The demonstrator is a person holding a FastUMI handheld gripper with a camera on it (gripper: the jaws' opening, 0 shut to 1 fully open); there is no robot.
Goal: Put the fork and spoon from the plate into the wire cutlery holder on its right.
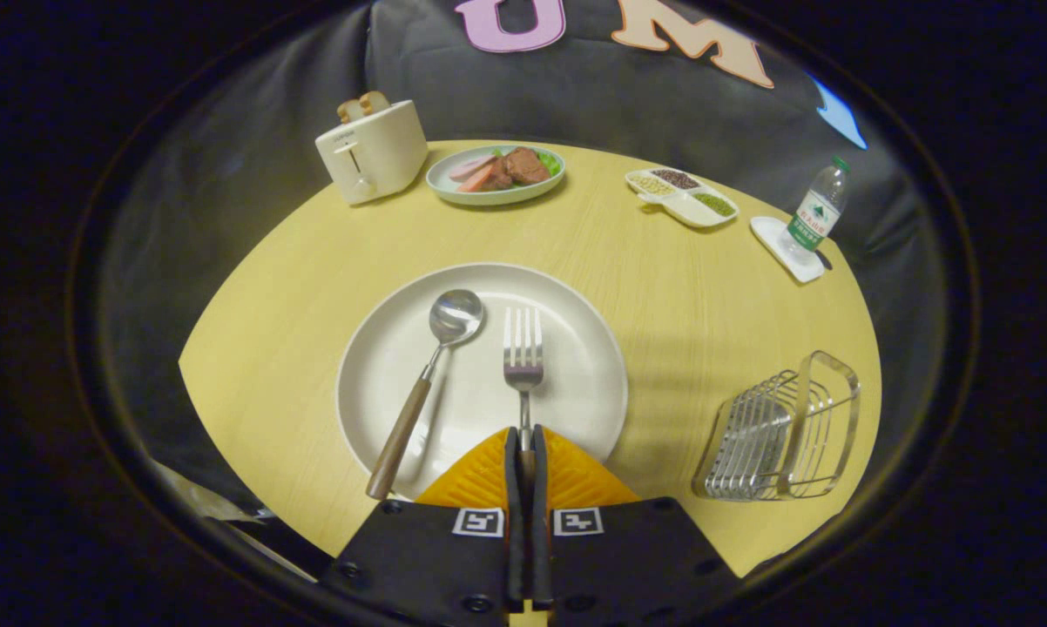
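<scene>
The gripper (526,435) has its fingers clamped together on the fork's (523,361) handle at the near rim of the white plate (576,348), tines pointing away. The spoon (428,374), with a shiny bowl and brown wooden handle, lies just left of it. The wire holder (780,431) stands right on the counter (689,287); no writing is readable.

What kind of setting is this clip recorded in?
Likely a staged dining table in a recording booth: a wooden table against draped cloth, set with a toaster, a food plate and a plate. The gripper is shut on the fork.
</scene>
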